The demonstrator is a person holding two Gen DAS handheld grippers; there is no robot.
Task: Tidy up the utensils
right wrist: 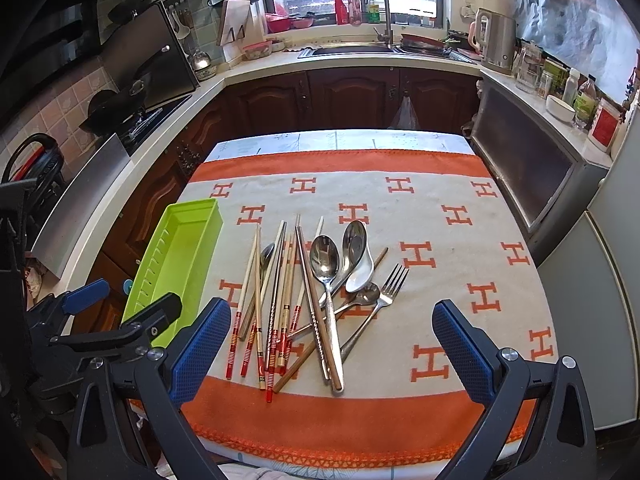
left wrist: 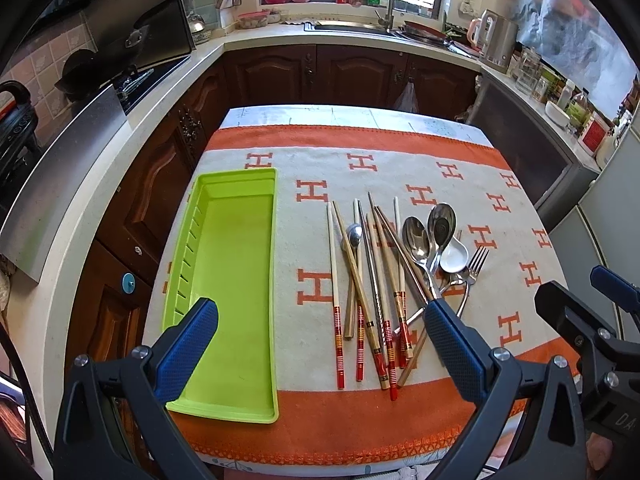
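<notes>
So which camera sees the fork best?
The right wrist view: the fork shows from tines to most of its handle. In the left wrist view only the fork's tines show clearly; spoons cover its handle.

A home kitchen — sink [right wrist: 352, 50] under a window, wooden cabinets [right wrist: 352, 98], stove [right wrist: 140, 120], kettle [right wrist: 496, 46].

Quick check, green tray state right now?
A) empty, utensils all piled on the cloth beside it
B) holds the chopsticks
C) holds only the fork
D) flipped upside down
A: the green tray sits open side up with a bare floor, while the chopsticks, spoons and fork all lie in a pile on the patterned cloth to its right.
</notes>
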